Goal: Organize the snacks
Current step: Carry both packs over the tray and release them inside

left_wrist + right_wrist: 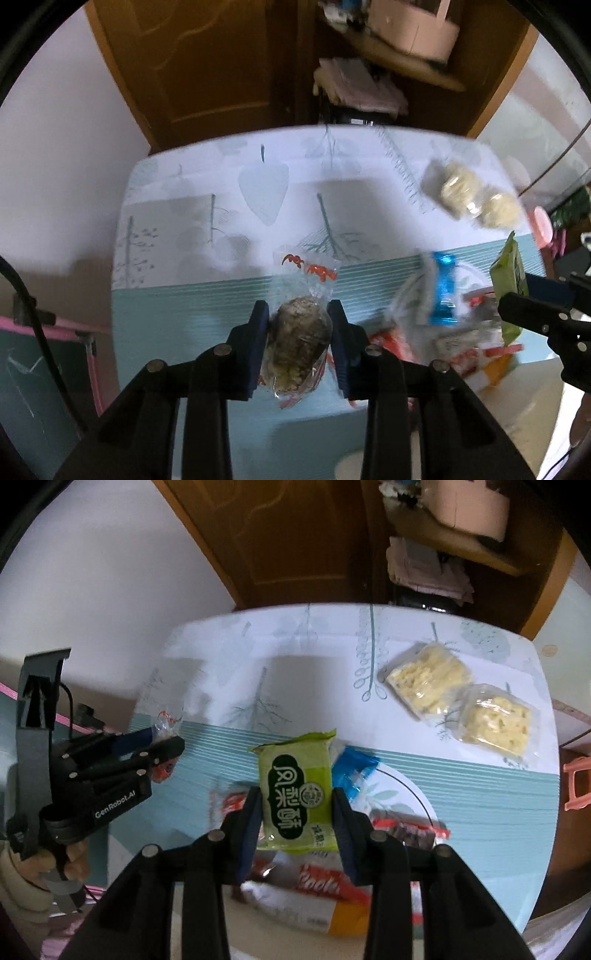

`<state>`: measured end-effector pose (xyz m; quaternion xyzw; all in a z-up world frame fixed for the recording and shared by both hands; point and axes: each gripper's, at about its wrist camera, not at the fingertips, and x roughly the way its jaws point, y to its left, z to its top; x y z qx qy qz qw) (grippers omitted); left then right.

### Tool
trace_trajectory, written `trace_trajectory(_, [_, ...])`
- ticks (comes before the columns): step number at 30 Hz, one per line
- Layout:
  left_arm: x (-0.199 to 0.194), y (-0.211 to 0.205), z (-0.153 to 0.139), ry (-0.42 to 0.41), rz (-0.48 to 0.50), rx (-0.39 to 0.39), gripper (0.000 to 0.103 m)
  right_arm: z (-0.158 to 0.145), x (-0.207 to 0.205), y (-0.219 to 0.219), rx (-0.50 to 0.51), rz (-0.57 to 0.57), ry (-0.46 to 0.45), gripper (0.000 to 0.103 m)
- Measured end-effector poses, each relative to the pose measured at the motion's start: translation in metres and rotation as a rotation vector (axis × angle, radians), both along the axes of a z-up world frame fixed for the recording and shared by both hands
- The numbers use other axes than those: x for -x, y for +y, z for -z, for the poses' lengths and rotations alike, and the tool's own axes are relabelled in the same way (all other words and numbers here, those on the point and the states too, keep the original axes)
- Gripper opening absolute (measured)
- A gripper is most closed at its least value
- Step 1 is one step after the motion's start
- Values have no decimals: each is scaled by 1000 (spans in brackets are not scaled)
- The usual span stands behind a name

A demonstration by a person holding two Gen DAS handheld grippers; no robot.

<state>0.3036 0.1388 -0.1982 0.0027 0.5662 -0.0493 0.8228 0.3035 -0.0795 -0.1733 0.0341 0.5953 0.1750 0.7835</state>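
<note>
Left wrist: gripper (298,341) clamped on a clear-wrapped brown snack (297,341), lifted above the bench (184,295), likely for sorting. Right wrist: gripper (297,825) pinching the green packet (297,794) by its sides over the pile (317,886), apart from two yellow cakes (461,694).

The surface (480,786) wore a pale cloth printed with teal leaves and a striped teal band. The green packet (297,797) bore dark green characters. A clear wrapper with red marks (299,332) enclosed a brown snack. Two clear packs (461,698) showed pale yellow cakes. A blue wrapper (352,771) lay among red-and-white packets (325,886).
</note>
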Motion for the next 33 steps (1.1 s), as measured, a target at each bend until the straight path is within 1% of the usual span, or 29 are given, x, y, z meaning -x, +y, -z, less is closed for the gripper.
trace_trajectory(1, [2, 1, -7, -13, -3, 7, 30, -5, 3, 3, -12, 2, -13, 37])
trace_trajectory(4, [25, -3, -44, -69, -9, 25, 30, -33, 20, -3, -59, 1, -56, 37])
trace_trajectory(8, [65, -17, -97, -157, -1, 30, 30, -70, 52, -9, -113, -12, -113, 37])
trace_trajectory(11, [98, -29, -127, -207, 8, 37, 30, -94, 78, -16, -150, -13, -145, 37])
trace_trajectory(14, [129, -40, -147, -226, 8, 67, 30, -116, 107, -24, -187, -10, -174, 37])
trace_trajectory(17, [156, -51, -159, -226, 4, 99, 30, -134, 134, -35, -213, -5, -204, 37])
trace_trajectory(21, [194, -66, -164, -234, -5, 117, 31, -149, 172, -51, -249, 8, -213, 37])
trace_trajectory(24, [218, -76, -161, -228, -10, 127, 31, -148, 197, -59, -269, 16, -197, 37])
trace_trajectory(26, [234, -83, -157, -222, -11, 128, 31, -144, 210, -60, -263, 12, -183, 37])
trace_trajectory(31, [259, -102, -137, -201, 4, 62, 31, -125, 236, -61, -213, -4, -137, 37])
trace_trajectory(33, [266, -107, -129, -181, 9, 60, 31, -117, 244, -63, -207, 2, -112, 37])
